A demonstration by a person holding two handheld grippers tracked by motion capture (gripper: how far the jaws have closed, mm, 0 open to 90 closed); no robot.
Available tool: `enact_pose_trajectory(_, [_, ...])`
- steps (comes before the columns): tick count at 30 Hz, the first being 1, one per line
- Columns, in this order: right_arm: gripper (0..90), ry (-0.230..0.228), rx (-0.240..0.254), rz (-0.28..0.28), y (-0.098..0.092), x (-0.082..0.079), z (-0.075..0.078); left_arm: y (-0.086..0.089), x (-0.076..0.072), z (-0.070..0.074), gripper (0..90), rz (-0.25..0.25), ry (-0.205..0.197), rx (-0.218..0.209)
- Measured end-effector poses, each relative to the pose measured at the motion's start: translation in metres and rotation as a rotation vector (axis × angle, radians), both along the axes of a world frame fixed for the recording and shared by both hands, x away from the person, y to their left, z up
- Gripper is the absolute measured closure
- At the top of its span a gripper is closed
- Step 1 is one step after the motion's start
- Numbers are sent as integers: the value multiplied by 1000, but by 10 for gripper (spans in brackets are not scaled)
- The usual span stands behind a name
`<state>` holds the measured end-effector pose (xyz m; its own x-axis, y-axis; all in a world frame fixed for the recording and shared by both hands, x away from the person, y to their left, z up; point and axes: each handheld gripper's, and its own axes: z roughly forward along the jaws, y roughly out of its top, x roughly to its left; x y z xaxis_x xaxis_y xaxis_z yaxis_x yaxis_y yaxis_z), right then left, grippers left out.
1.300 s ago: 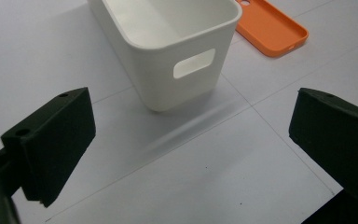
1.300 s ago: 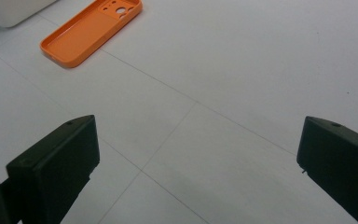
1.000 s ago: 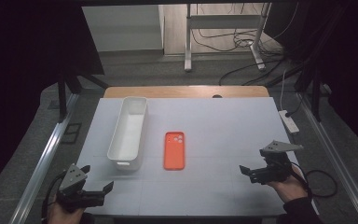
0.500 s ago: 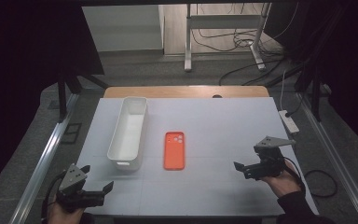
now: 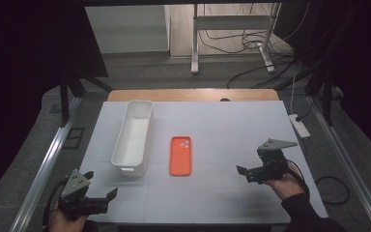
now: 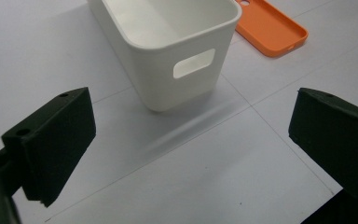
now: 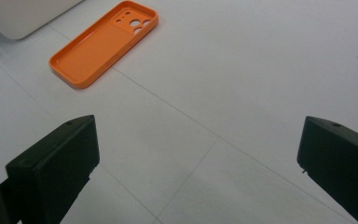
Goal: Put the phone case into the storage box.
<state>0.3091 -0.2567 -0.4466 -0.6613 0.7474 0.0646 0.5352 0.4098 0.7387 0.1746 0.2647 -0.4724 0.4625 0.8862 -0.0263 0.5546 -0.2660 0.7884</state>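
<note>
I was looking down on the wide white table top (image 5: 232,130), lit evenly from above, w/ thin seam lines across it. A light wooden strip (image 5: 193,94) ran along its far edge. Aluminium rails (image 5: 46,164) flanked it left & right on grey carpet floor (image 5: 140,72). Beyond, a pale wall panel (image 5: 125,29) stood by a brighter wood-floored patch, where a white metal desk frame (image 5: 232,34) stood amid a tangle of black cables (image 5: 236,46). A white power strip (image 5: 300,125) lay off the table's right edge. Both sides of the room were v. dark, black curtains (image 5: 24,58) approx. from floor up.
</note>
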Motion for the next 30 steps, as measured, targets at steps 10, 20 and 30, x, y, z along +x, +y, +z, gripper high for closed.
enact_pose_trajectory(10, [0,11,-14,47,13,7,-2,0,0,0,16,-1,0,1])
enact_pose_trajectory(20, [0,23,-25,74,27,13,-4,0,0,0,16,-3,2,1])
enact_pose_trajectory(30, [0,33,-31,95,41,21,-6,0,0,0,16,-2,3,0])
